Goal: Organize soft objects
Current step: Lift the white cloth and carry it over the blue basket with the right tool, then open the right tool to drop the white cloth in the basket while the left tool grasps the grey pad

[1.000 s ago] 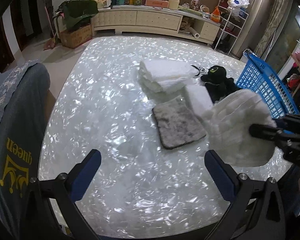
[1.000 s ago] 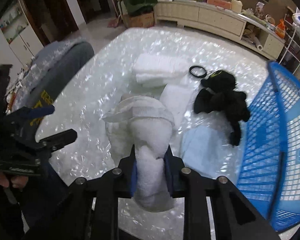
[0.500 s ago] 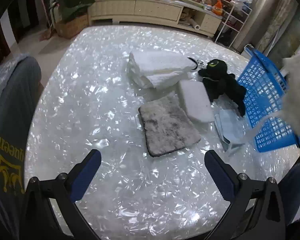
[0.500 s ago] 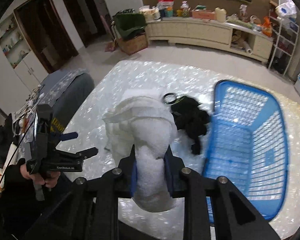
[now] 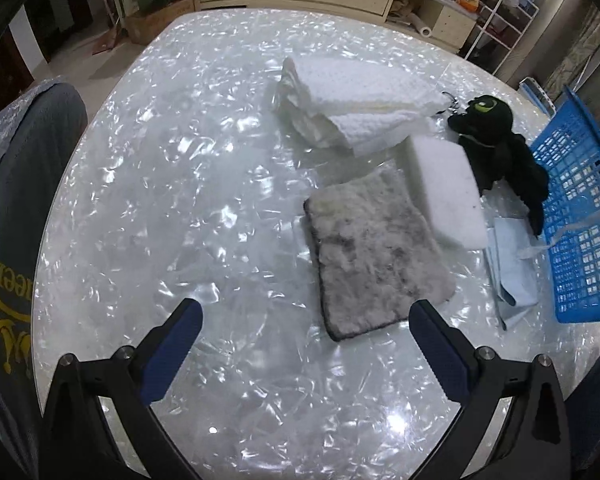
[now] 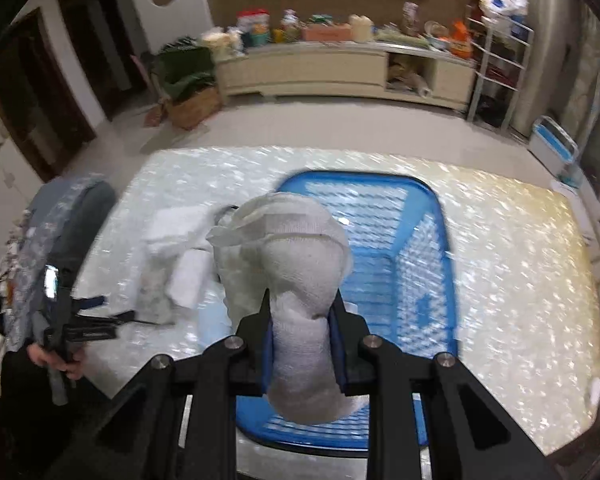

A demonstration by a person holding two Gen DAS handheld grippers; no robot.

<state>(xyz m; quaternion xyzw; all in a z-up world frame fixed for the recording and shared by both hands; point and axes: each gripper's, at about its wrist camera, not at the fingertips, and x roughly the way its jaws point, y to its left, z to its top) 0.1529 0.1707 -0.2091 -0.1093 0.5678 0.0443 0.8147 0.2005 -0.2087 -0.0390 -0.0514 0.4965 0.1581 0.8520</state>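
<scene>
My right gripper is shut on a white knitted cloth and holds it up over the blue basket. My left gripper is open and empty above the table, just short of a grey fluffy mat. Beyond the mat lie a white sponge block, a folded white towel, a black plush toy and a light blue cloth. The basket stands at the right edge of the left wrist view.
The pearly white table carries everything. A grey chair back stands at its left edge. A cream sideboard with clutter and a wire rack are across the room. The left gripper shows in the right wrist view.
My right gripper has carried the white cloth up and rightward, from over the table's middle to over the blue basket. My left gripper stayed open and moved slightly forward.
</scene>
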